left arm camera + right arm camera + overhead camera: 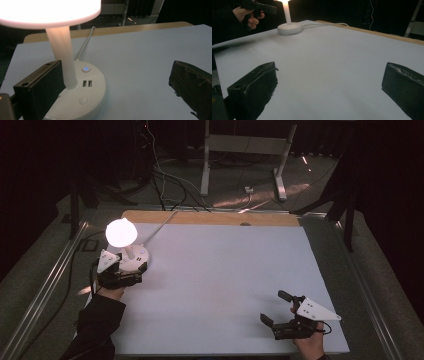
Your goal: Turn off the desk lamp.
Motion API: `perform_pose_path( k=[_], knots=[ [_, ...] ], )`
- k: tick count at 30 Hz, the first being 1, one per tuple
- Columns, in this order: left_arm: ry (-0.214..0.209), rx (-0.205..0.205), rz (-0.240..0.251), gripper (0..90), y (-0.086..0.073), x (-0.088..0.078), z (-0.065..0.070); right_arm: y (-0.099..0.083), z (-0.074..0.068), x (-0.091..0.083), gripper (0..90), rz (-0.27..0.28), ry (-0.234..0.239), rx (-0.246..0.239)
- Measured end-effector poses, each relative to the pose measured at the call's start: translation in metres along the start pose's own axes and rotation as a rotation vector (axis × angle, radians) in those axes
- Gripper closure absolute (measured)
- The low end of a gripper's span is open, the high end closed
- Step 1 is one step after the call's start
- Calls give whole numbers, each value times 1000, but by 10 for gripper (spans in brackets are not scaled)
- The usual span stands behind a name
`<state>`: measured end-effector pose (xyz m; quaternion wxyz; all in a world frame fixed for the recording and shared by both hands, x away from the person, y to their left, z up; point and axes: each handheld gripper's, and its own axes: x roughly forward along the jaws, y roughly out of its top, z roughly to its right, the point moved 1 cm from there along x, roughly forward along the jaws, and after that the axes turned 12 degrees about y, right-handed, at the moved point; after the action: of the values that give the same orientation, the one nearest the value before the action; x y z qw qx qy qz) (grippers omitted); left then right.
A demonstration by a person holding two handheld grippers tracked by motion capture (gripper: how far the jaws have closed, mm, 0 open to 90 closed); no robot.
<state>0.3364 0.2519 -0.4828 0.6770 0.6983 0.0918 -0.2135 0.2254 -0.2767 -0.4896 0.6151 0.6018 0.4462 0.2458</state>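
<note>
A pale sheet covers nearly the whole bench, leaving a strip of bare wood along the far edge. A small dark spot sits on that wooden strip near its middle. Metal rails run along the left and right sides of the bench. Beyond the far edge, on the grey floor, stands a white metal frame, with dark and white cables trailing beside it.

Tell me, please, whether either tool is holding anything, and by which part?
Nothing is held. The left tool stands open over the lamp base; the right tool is open above the bare sheet.
</note>
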Motion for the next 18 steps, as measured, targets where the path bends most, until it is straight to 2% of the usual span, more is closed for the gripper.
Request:
perform_pose_path(
  k=[5,8,13,18],
  knots=[
    [17,-8,-53,55,-6,8,-6,0,0,0,0,-2,2,2],
    [27,-21,-67,75,-7,11,-8,0,1,0,0,-6,4,5],
    [57,-18,-83,176,-11,14,-12,0,1,0,0,-3,2,3],
    [103,-25,-93,344,-15,14,-15,0,1,0,0,-3,5,7]
  ],
)
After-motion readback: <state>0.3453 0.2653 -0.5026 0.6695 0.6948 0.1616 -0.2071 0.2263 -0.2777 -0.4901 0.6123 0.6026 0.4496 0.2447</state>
